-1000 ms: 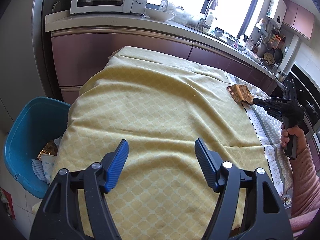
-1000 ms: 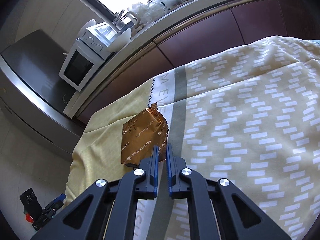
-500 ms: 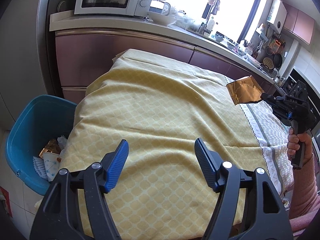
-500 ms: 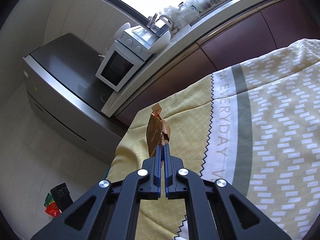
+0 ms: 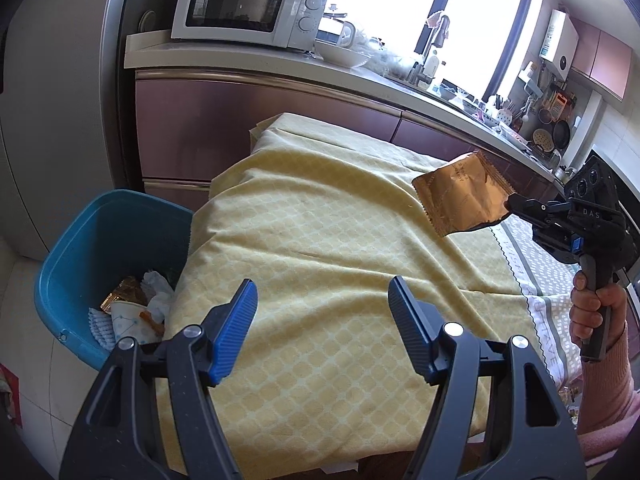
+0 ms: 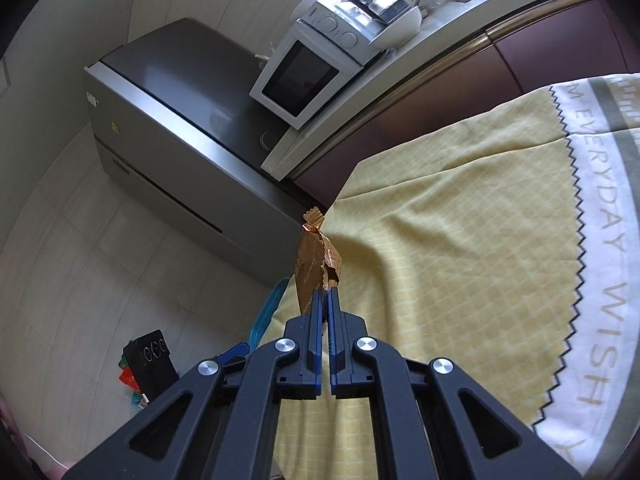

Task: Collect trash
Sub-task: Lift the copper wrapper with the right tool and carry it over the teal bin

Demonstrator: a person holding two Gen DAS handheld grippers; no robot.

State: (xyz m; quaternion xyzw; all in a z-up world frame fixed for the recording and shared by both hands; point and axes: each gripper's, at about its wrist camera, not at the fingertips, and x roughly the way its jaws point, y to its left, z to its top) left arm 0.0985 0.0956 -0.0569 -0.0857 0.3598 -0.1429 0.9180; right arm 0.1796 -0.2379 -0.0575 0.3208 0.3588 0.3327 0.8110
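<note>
- The right gripper point(image 6: 325, 300) is pinching a gold foil wrapper point(image 6: 314, 264) by its lower edge, its two fingers pressed together on it; in the right wrist view the wrapper is standing edge-on just above the fingertips at the middle of the frame.
- In the left wrist view the same wrapper point(image 5: 462, 196) is hanging in the air at the right of the frame, clear of the yellow tablecloth point(image 5: 320, 240), with the right gripper point(image 5: 514, 202) gripping its right edge.
- A hand point(image 5: 592, 312) in a pink sleeve point(image 5: 608, 384) is holding that gripper's handle at the far right edge.
- The left gripper point(image 5: 322, 300) is sitting at the bottom centre of its own view, its blue-padded fingers spread apart with nothing between them, above the cloth.
- A blue bin point(image 5: 72, 264) is standing at the left of the frame beside the table, holding a paper cup point(image 5: 128, 322) and other scraps.
- A white microwave point(image 5: 248, 6) is sitting on the counter at the upper left.
</note>
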